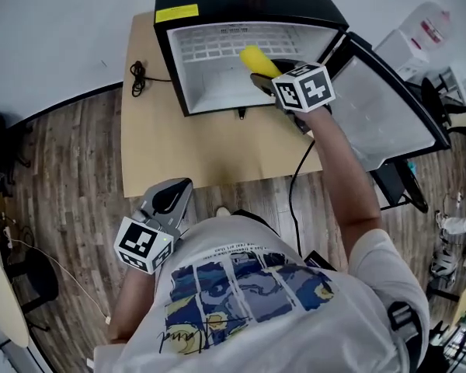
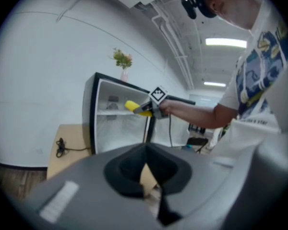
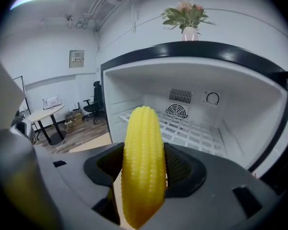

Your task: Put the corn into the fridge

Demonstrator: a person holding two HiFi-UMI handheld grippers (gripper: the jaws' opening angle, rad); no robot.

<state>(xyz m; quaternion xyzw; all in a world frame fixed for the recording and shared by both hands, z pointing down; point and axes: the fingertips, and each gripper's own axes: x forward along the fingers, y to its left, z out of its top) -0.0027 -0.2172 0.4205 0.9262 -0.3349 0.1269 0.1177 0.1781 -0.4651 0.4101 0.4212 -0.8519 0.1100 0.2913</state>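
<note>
1 corn point(image 3: 143, 162), tip toward fridge point(image 3: 249, 104)

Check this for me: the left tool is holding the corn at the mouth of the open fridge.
Wrong on one point: it is the right tool that is holding the corn at the mouth of the open fridge. The right gripper view shows the corn clamped between its jaws.

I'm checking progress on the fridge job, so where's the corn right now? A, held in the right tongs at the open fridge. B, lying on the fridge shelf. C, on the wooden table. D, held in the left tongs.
A: the corn is clamped between the right tongs, pointing into the open fridge and not set down on anything.
</note>
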